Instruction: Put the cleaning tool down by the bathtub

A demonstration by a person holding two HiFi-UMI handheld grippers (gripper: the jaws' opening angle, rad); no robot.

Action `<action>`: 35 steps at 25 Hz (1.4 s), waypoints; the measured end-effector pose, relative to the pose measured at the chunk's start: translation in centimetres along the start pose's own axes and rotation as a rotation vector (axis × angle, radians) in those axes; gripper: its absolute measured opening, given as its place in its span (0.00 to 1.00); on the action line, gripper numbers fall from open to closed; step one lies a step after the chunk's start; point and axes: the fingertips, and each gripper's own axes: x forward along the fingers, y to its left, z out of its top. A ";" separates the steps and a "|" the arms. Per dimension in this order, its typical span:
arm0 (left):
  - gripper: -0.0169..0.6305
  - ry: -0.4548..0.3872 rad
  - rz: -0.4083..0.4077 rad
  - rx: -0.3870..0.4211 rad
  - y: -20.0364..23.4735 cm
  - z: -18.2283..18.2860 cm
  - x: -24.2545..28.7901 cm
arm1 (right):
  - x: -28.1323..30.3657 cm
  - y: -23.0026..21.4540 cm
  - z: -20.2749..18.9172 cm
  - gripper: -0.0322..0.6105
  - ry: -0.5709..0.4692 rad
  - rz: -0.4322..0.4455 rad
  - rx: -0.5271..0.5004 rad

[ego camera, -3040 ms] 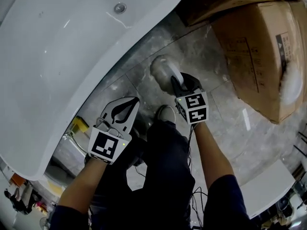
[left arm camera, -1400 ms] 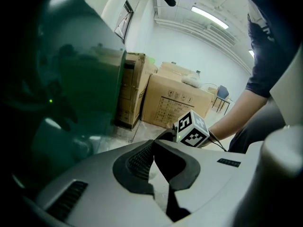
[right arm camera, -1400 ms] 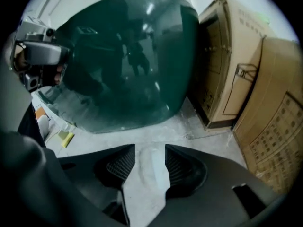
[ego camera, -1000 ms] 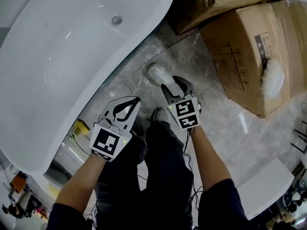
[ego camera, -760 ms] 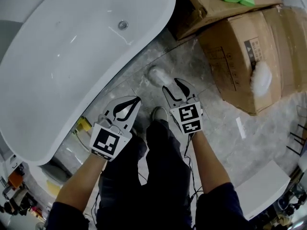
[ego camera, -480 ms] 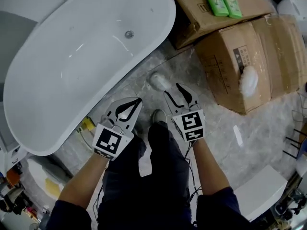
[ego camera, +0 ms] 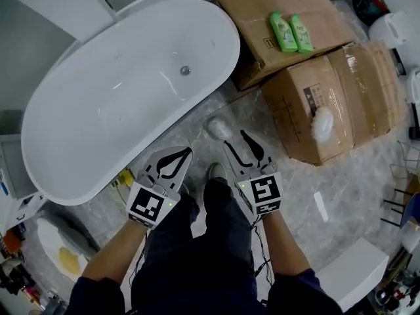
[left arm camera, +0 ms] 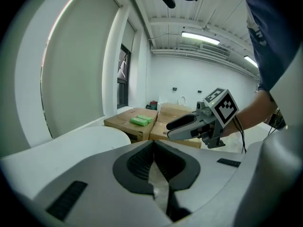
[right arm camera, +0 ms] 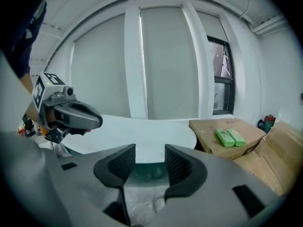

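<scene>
— While both grippers hang over the grey stone floor, where does the cleaning tool sit?

— The cleaning tool, a pale, rounded thing, lies on the floor just ahead of the tips of the right gripper and slightly to their left. It is apart from them and near the outer wall of the white bathtub.

— And how does that gripper stand?

— Its jaws are spread with nothing between them. Its own view shows only floor and the tub's edge through the gap.

— The other one?

— The left gripper is level with the right one, on its left. Its jaws are pressed together and pinch nothing. A grey shoe shows between the two grippers, just behind their tips.

— What lies past the right gripper?

— Ahead and to its right stand two boxes. The farther cardboard box carries two green bottles lying side by side. The nearer cardboard box has a white fluffy lump on it.
</scene>
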 end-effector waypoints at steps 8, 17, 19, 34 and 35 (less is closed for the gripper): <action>0.07 -0.075 0.041 0.029 -0.5 5.3 -6.0 | -5.4 3.2 7.7 0.35 -0.097 -0.006 -0.030; 0.07 -0.166 0.073 0.038 -1.4 10.7 -13.4 | -11.4 7.3 15.7 0.33 -0.184 -0.009 -0.068; 0.07 -0.193 0.083 0.035 -1.4 11.7 -15.1 | -12.5 8.2 17.2 0.33 -0.203 -0.013 -0.074; 0.07 -0.321 0.177 0.052 1.0 15.7 -26.1 | -16.0 16.3 25.8 0.32 -0.329 0.008 -0.126; 0.07 -0.329 0.181 0.052 1.2 15.9 -26.6 | -16.2 16.9 26.4 0.31 -0.347 0.016 -0.122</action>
